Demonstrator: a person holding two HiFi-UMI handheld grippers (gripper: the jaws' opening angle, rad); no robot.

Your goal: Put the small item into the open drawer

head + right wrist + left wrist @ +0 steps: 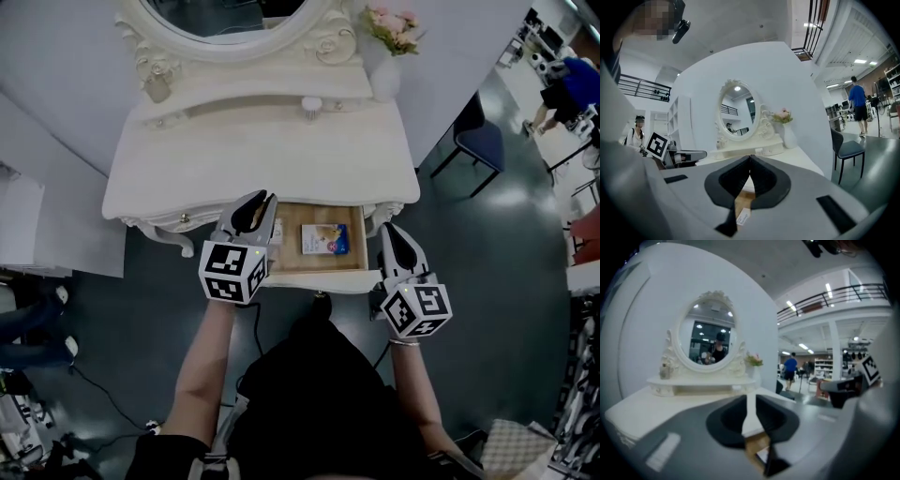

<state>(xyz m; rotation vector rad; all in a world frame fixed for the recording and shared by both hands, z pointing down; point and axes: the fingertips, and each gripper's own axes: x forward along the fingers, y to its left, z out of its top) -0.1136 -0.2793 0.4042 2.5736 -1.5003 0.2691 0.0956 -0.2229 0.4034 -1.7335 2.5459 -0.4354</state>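
My left claw [262, 202]: narrow gap, empty, over drawer [290, 246] left end.
My right claw [389, 231]: tips together, empty, at drawer's right front.
Packet [324, 239]: lying flat inside open drawer, under worktop [262, 159].

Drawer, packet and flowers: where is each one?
drawer [292, 251], head view, its bare wooden floor.
packet [324, 240], head view, the middle of its front.
flowers [394, 26], head view, the pink blooms.

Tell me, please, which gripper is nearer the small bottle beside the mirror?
Left. The left gripper is at the left edge of the drawer, on the side of the small bottle; the right gripper is past its right corner.
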